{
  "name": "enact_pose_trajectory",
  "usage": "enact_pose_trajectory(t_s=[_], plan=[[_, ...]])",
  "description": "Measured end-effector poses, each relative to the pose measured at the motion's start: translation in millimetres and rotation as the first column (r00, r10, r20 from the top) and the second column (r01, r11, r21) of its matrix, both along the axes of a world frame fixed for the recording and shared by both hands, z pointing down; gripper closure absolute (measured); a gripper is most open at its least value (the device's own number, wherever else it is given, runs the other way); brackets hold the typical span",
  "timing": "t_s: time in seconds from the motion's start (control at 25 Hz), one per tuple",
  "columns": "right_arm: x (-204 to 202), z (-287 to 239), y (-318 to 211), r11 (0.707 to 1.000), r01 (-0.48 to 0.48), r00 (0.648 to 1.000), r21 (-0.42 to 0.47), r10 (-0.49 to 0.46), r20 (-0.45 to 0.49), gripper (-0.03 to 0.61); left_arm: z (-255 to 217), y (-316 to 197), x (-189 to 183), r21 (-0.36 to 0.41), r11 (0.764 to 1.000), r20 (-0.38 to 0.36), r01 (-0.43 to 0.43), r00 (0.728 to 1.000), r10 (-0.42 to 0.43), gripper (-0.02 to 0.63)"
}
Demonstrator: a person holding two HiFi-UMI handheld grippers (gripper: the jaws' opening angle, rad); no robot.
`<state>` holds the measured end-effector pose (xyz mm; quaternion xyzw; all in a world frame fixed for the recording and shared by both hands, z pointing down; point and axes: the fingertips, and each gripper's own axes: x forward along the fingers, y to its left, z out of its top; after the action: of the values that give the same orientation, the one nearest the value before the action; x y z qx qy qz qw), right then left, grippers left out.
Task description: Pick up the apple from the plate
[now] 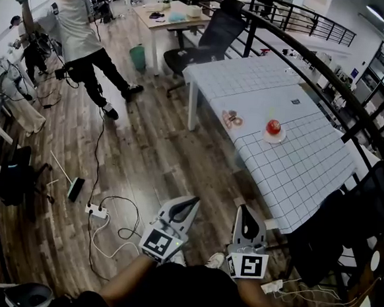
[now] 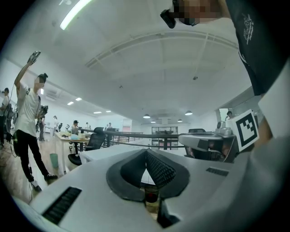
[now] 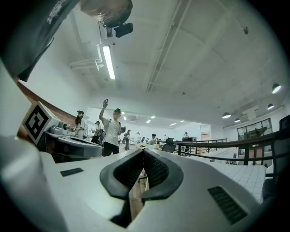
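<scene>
A red apple [image 1: 273, 127] sits on a small white plate [image 1: 273, 139] on the table with the grid-pattern cloth [image 1: 296, 171], right of centre in the head view. Both grippers are held low, close to the person's body and over the wooden floor, well short of the table. My left gripper [image 1: 190, 203] has its jaws together with nothing between them, and the left gripper view shows its tips [image 2: 146, 152] meeting. My right gripper [image 1: 244, 210] is shut and empty too, its tips [image 3: 144, 152] closed in the right gripper view. Neither gripper view shows the apple.
A small brownish item [image 1: 232, 119] lies on the table left of the plate. A black office chair [image 1: 211, 42] stands beyond the table's far end. A person [image 1: 78, 38] stands far left. A power strip with cables [image 1: 99, 210] lies on the floor; a dark railing [image 1: 342, 95] runs along the right.
</scene>
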<state>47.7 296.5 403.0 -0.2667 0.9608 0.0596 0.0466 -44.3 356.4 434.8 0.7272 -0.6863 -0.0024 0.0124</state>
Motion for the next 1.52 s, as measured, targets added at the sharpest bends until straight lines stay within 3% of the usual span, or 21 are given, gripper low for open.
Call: enact_pose_trajectory(t_s=[0.16, 0.4, 0.72, 1.0, 1.52], plan=[[4, 11, 3, 0.999, -0.022, 0.997, 0.024, 0.024, -0.07, 0.555, -2, -5, 5, 0.006, 0.999, -0.017, -0.039, 0.999, 0.039, 0.591], [8, 12, 0, 0.999, -0.048, 0.996, 0.013, 0.049, -0.073, 0.555, -3, -22, 14, 0.003, 0.996, -0.02, -0.09, 0.996, 0.09, 0.591], [8, 28, -54, 0.999, -0.025, 0.995, -0.035, 0.021, -0.1, 0.554, 13, -69, 21, -0.049, 0.993, -0.018, -0.108, 0.994, 0.107, 0.591], [11, 25, -125, 1.0, -0.013, 0.996, -0.024, 0.01, -0.093, 0.554, 15, -140, 33, -0.059, 0.992, 0.004, -0.114, 0.993, 0.114, 0.591], [9, 40, -217, 0.997, 0.03, 0.997, -0.066, -0.035, -0.075, 0.554, 26, -233, 26, -0.119, 0.99, 0.035, -0.07, 0.997, 0.074, 0.591]])
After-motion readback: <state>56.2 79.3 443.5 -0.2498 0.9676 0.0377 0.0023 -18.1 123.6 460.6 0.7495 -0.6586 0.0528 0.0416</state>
